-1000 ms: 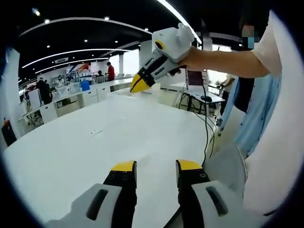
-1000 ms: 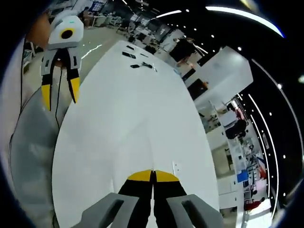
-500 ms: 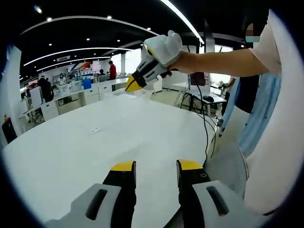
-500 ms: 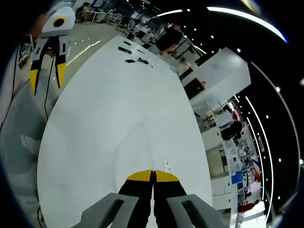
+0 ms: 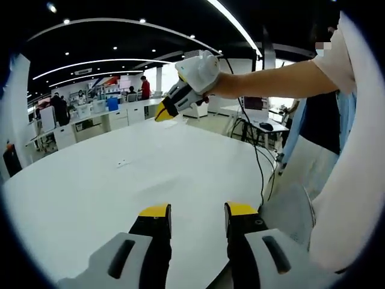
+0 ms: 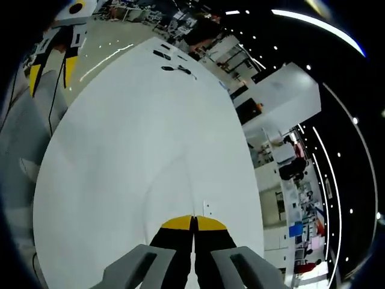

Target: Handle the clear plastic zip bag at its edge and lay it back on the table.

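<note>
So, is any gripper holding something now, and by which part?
Left gripper is open and holds nothing. Right gripper is shut; whether the clear bag is pinched there cannot be told.

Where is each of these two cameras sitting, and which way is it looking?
Left gripper view: rides on the left gripper, jaws apart, looking across the white table; the right gripper, the person's arm and torso show.
Right gripper view: rides on the right gripper, jaws closed, held above the table looking down along it; the left gripper shows at upper left.
Shared: the table, and each shows the other gripper.
</note>
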Action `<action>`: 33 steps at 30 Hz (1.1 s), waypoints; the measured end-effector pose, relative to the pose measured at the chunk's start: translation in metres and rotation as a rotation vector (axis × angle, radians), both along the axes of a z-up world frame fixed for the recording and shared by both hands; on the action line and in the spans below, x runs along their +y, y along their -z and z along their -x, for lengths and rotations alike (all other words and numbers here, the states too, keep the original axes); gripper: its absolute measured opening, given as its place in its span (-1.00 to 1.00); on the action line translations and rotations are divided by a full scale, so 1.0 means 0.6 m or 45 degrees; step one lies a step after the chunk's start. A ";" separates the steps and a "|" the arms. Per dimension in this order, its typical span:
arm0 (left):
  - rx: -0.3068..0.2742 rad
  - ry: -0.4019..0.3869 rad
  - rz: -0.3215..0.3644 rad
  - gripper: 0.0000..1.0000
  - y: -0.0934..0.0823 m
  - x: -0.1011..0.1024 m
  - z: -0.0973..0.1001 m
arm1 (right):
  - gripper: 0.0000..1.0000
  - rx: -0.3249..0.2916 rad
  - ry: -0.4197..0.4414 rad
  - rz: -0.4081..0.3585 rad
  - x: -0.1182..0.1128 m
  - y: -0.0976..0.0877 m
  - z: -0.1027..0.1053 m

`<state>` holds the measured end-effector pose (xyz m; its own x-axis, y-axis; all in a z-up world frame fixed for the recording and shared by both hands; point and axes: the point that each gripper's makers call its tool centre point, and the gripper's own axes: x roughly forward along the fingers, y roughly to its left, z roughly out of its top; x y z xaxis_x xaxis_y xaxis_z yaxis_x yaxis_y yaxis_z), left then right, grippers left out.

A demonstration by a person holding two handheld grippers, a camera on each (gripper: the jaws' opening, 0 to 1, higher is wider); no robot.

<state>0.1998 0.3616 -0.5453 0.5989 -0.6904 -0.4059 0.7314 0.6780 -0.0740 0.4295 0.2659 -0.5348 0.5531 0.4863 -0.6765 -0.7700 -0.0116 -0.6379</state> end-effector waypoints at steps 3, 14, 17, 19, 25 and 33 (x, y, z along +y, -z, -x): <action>0.003 -0.006 0.002 -0.34 0.002 0.003 -0.002 | -1.00 -0.023 -0.013 0.013 0.003 0.002 -0.003; 0.013 -0.013 0.005 -0.35 0.004 0.002 -0.003 | -1.00 -0.039 -0.097 0.073 0.011 0.052 0.029; 0.016 -0.012 0.002 -0.35 0.007 0.003 -0.004 | -1.00 -0.034 -0.125 0.079 0.013 0.069 0.044; 0.018 -0.012 0.003 -0.35 0.008 0.003 -0.004 | -1.00 -0.032 -0.130 0.075 0.014 0.076 0.052; 0.026 -0.006 -0.001 -0.35 0.011 0.001 -0.005 | -1.00 -0.013 -0.167 0.066 0.021 0.105 0.086; 0.031 0.001 -0.008 -0.35 0.010 -0.006 -0.003 | -1.00 -0.003 -0.209 0.066 0.019 0.145 0.113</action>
